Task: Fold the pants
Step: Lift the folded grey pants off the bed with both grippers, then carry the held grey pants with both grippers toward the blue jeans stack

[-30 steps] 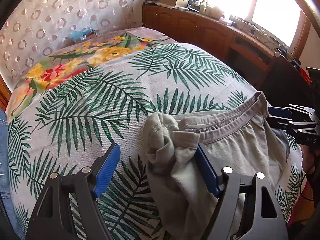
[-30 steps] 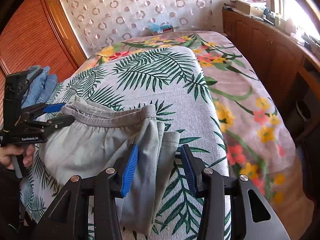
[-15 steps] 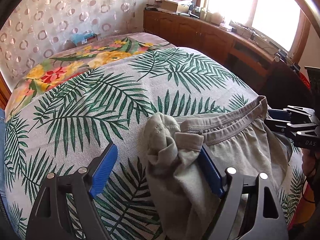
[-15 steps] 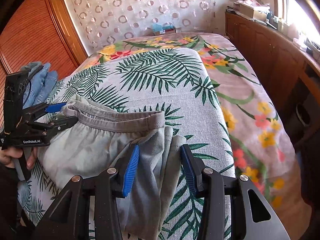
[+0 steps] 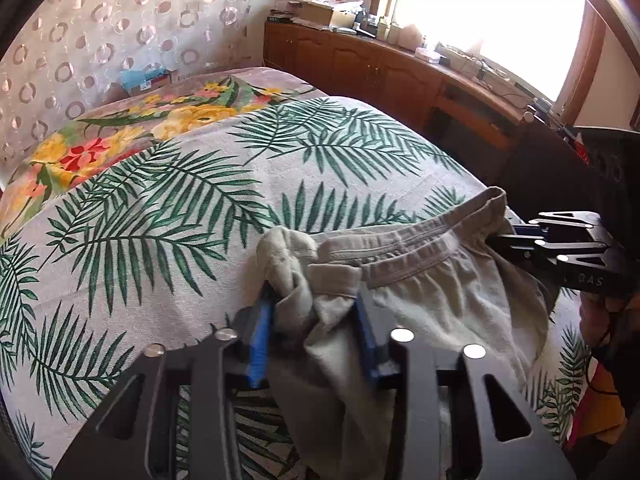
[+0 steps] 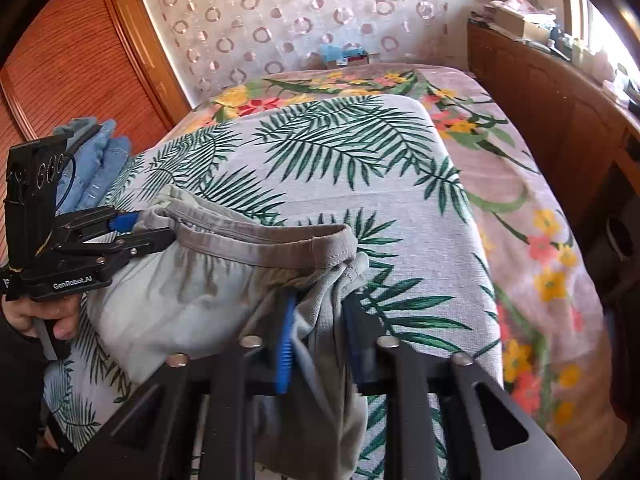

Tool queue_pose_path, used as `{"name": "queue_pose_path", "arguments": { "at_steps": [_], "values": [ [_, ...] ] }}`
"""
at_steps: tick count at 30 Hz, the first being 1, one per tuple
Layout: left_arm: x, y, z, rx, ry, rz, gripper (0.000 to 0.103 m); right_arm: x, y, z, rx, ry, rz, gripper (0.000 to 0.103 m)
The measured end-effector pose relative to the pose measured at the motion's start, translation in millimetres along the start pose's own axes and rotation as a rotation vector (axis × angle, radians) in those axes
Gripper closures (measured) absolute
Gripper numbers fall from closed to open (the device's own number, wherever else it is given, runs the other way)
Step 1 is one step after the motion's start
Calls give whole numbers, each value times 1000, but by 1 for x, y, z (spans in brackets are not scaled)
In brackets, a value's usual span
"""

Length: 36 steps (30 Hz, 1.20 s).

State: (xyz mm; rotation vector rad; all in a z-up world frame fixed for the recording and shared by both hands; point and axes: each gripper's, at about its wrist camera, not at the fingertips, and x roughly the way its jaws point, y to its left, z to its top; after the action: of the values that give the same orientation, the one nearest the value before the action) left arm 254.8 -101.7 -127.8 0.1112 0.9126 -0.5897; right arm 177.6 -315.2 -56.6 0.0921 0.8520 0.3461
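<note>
Grey cotton pants lie bunched at the near edge of the bed, waistband stretched between the two grippers. Left gripper is closed in on a wad of cloth at its end of the waistband, blue pads pressing the bundle from both sides. Right gripper is likewise clamped on gathered cloth at the other end, fabric pinched between its pads and hanging below. Judgement: the step in hand is lifting the pants by the waist to spread them before folding. To do it well, both grips should hold firm, rise evenly, and draw apart so the waistband goes taut and the legs drop straight; the left bundle looks lumpy, so several layers may be caught there and could skew the spread. Legs themselves are out of sight below the grippers. Surface: a pale spread printed with green palm fronds, soft and slightly wrinkled, laid over a floral cover with yellow and red blooms. Folded denim sits at the left side of the bed. Room: wallpaper with ring pattern, wooden wardrobe, a long wooden cabinet cluttered with boxes beneath a bright window.
</note>
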Motion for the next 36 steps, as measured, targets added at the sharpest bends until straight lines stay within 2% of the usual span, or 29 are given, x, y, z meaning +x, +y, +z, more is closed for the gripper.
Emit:
{"name": "queue_pose_path", "arguments": {
  "at_steps": [2, 4, 11, 23, 29, 36],
  "values": [
    [-3, -1, 0, -1, 0, -9, 82, 0, 1, 0, 7, -9, 16, 89],
    [-9, -4, 0, 5, -13, -6, 85, -4, 4, 0, 5, -26, 25, 91],
    [-52, -11, -2, 7, -98, 0, 87, -31, 24, 0, -35, -113, 40, 93],
    [-131, 7, -5, 1, -225, 130, 88, -52, 79, 22, -159, -215, 91, 93],
    [-166, 34, -11, -17, -260, 218, 88, -46, 119, 41, -243, -248, 126, 93],
    [-196, 65, -17, -53, -304, 274, 88, -28, 165, 70, -349, -280, 150, 93]
  ]
}}
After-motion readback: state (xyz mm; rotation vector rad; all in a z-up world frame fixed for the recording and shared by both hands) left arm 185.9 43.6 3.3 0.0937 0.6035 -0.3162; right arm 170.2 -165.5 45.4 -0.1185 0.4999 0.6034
